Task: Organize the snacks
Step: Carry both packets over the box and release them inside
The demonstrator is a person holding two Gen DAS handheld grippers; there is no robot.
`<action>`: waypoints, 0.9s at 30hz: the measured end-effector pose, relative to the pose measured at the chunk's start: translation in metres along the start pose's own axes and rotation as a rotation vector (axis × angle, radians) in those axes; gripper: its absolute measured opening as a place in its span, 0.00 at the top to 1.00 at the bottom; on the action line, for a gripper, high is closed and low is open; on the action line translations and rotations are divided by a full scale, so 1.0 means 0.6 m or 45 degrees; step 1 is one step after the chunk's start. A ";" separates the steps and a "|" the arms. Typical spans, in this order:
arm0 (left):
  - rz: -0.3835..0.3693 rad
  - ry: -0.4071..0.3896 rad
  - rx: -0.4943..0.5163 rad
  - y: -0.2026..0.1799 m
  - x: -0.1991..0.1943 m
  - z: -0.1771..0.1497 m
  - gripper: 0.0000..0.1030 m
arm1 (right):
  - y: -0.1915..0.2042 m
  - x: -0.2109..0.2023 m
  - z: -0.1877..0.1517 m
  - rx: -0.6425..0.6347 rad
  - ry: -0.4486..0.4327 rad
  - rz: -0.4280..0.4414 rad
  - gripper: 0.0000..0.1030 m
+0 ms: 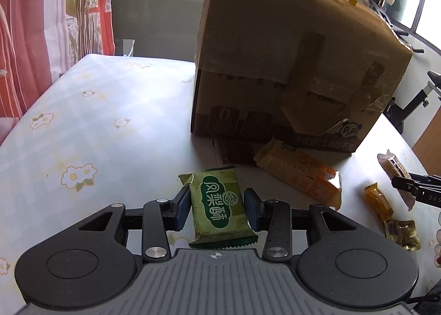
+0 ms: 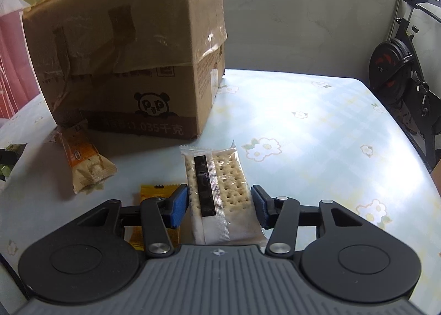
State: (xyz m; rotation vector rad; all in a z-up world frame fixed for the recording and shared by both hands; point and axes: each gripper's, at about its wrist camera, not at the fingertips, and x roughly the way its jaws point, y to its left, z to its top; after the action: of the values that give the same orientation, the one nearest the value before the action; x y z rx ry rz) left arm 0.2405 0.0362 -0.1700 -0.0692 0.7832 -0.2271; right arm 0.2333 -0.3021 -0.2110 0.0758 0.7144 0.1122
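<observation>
My left gripper is shut on a green snack packet with white lettering, its blue pads pressing both sides, and holds it a little above the floral table. My right gripper has its pads against both long edges of a clear cracker packet that lies flat on the table. Its fingers also show at the right edge of the left wrist view. An orange packet lies in front of the cardboard box.
The tall taped box stands mid-table. A dark brown packet lies at its base. Yellow packets and a golden one lie near my right gripper. An exercise bike stands beyond the table's right edge, curtains on the left.
</observation>
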 end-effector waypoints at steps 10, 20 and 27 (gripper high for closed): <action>-0.109 -0.259 0.003 -0.014 -0.078 0.093 0.57 | -0.018 -0.096 0.072 0.124 -0.270 0.037 0.51; -0.162 -0.482 0.119 -0.057 -0.112 0.211 0.57 | 0.000 -0.144 0.193 0.057 -0.518 0.099 0.51; -0.141 -0.491 0.162 -0.089 -0.049 0.296 0.57 | -0.003 -0.086 0.316 0.216 -0.523 0.256 0.51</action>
State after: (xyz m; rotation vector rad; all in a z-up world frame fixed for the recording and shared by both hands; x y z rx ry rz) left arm 0.3364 -0.0131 -0.0160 -0.0345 0.3799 -0.3561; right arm 0.3195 -0.3163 -0.0347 0.3240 0.3027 0.2208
